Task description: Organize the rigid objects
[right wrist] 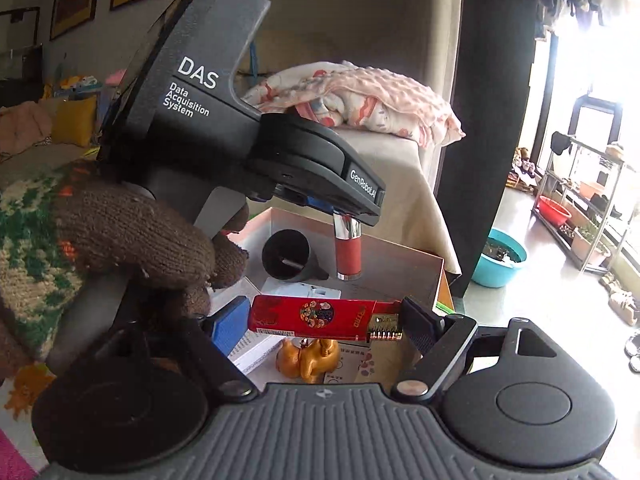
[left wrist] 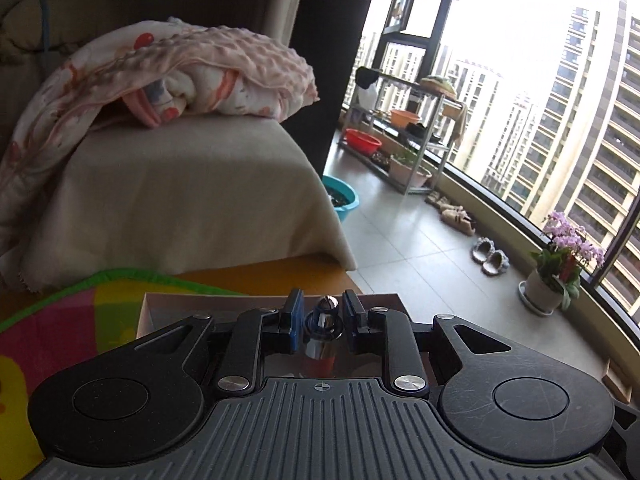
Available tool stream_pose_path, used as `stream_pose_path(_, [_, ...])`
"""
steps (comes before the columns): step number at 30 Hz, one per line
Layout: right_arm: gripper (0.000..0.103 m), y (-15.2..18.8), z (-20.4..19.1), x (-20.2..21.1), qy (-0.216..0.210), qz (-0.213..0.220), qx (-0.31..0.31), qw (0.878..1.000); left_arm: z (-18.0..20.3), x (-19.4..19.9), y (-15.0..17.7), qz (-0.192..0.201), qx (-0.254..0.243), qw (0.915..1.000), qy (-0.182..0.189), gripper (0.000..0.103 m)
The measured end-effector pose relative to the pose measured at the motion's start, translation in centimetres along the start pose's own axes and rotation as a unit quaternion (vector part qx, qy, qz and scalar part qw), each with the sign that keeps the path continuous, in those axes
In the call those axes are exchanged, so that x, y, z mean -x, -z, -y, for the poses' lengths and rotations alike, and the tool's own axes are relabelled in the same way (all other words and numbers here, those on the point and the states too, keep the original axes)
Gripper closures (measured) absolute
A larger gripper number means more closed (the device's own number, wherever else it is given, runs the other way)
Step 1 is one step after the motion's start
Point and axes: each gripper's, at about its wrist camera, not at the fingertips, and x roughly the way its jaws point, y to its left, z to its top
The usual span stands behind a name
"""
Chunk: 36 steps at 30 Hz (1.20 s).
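Right gripper (right wrist: pixel 320 322): jaws clamp red box (right wrist: pixel 312 317) endwise.
Left gripper (left wrist: pixel 321 320): jaws grasp red-and-chrome tube (right wrist: pixel 348 246), above open cardboard box (right wrist: pixel 400 264).

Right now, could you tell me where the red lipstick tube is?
The red lipstick tube hangs upright from the left gripper, shut on its silver cap, above the open cardboard box, just right of the black funnel.

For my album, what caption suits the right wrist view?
Right hand-held gripper clamps a red box; left hand-held gripper holds a lipstick over a tray.
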Motion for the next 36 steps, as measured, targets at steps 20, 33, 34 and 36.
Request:
stream_pose_path(20, [0.020,8.1,5.1,7.9,-0.013,-0.007,-0.097,0.995,0.5,18.3,13.6,0.074,-0.079,0.9941,0.002,0.079])
stream_pose_path(33, [0.020,11.2,1.9,10.2,-0.020,-0.015,0.015,1.000,1.0,16.1,17.0,0.034,-0.095,0.9945,-0.029,0.079])
stream_pose_path(34, [0.020,10.8,2.2,9.7,-0.015,-0.014,0.009,1.000,1.2,16.3,17.0,0.039,-0.088,0.9950,-0.027,0.079])
stream_pose_path(36, [0.020,10.1,3.2,7.9,-0.009,-0.024,-0.006,1.000,1.4,16.9,17.3,0.045,-0.073,0.9961,-0.019,0.079])
